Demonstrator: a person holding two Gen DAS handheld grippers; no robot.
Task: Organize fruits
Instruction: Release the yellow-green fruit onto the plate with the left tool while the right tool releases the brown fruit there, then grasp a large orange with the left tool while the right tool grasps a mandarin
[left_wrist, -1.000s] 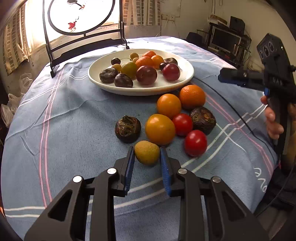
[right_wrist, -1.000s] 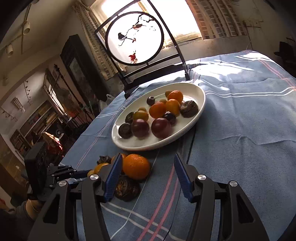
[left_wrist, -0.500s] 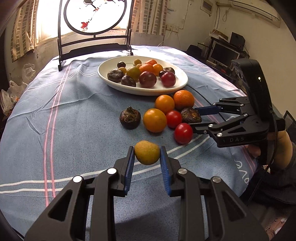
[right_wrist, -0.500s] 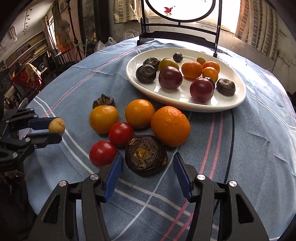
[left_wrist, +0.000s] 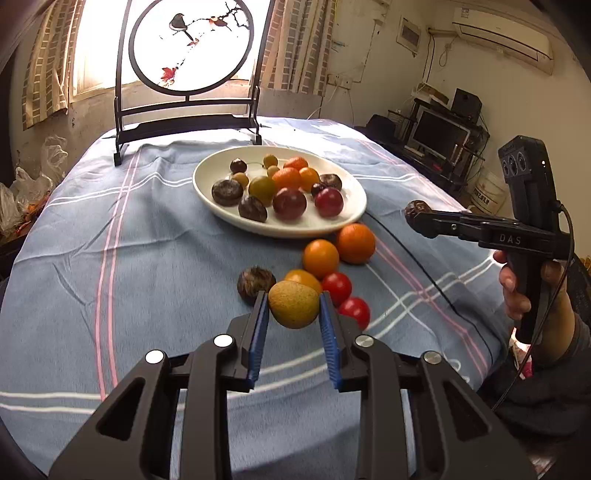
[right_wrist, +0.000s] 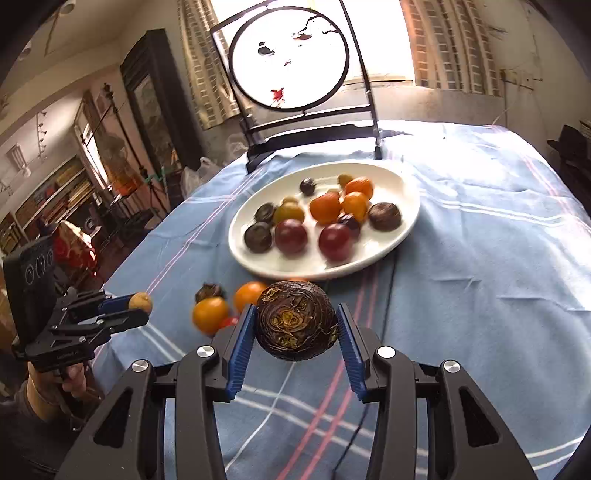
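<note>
My left gripper (left_wrist: 292, 297) is shut on a small yellow-brown fruit (left_wrist: 293, 306), held above the blue cloth. A dark wrinkled fruit (right_wrist: 295, 321) sits between the blue pads of my right gripper (right_wrist: 296, 308), whose jaws are closing on it; it hangs clear of the cloth. The white plate (left_wrist: 332, 223) behind holds several dark, red, orange and yellow fruits. Loose on the cloth lie two oranges (left_wrist: 355, 243), two red tomatoes (left_wrist: 337, 287), a dark fruit (left_wrist: 255, 280) and a yellow-orange one partly hidden behind the held fruit.
A round painted screen on a black stand (left_wrist: 188, 48) rises at the table's far edge. A thin black cable (left_wrist: 406, 254) runs across the cloth right of the plate. A person's hand (left_wrist: 517, 288) grips the right tool past the table's right edge.
The right gripper has shut on the dark wrinkled fruit and lifted it off the cloth. The left gripper has risen a little with the yellow-brown fruit.
</note>
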